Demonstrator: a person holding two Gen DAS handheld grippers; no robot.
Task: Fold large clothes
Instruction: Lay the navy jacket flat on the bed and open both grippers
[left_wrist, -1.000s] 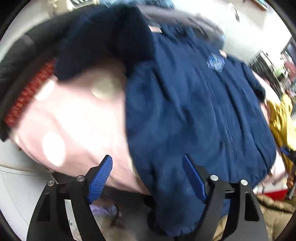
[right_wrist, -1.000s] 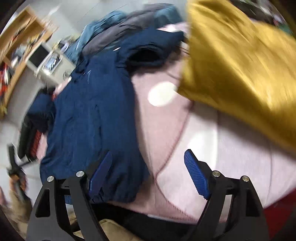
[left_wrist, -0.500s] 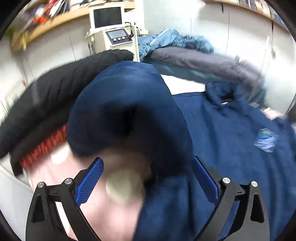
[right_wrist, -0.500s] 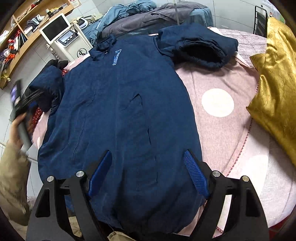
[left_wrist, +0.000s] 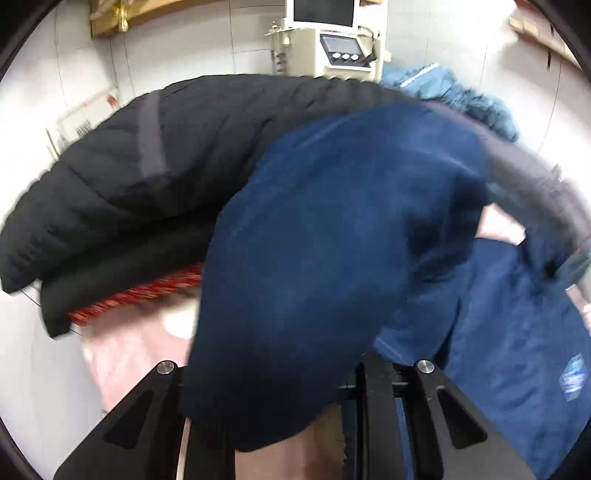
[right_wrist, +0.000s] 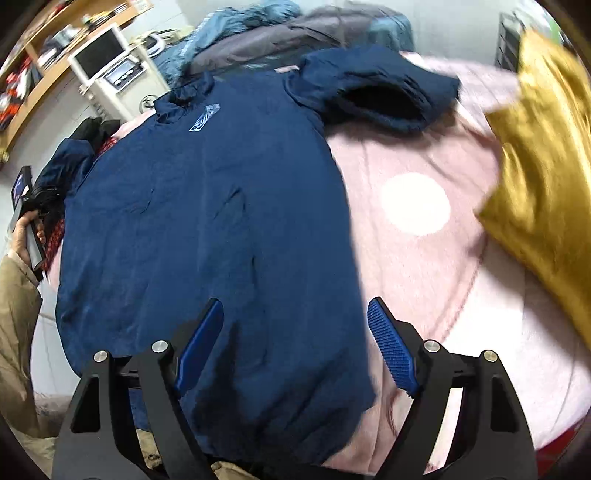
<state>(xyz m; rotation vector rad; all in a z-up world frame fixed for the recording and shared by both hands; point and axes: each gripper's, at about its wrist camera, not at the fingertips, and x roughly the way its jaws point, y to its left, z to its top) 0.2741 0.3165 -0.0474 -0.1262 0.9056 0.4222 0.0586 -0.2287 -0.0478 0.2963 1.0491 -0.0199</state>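
A large navy blue jacket (right_wrist: 207, 206) lies spread flat on a pink dotted bedspread (right_wrist: 424, 266), with a small pale logo on the chest. Its right sleeve (right_wrist: 373, 92) lies bunched at the far side. My right gripper (right_wrist: 295, 347) is open and empty, above the jacket's lower hem. In the left wrist view the jacket's left sleeve (left_wrist: 325, 266) fills the space between my left gripper's (left_wrist: 273, 398) fingers and hides the pads. The jaws stand narrower than before, seemingly closed on the sleeve cuff.
A black puffer coat (left_wrist: 155, 166) with red trim lies left of the sleeve. A gold cushion (right_wrist: 543, 155) sits at the bed's right. Grey and light-blue coats (right_wrist: 280, 33) are piled at the far side. A white machine with a screen (left_wrist: 332, 40) stands behind.
My left gripper has moved forward onto the left sleeve and its jaws have narrowed around it. My right gripper stays open and has shifted slightly over the jacket's hem.
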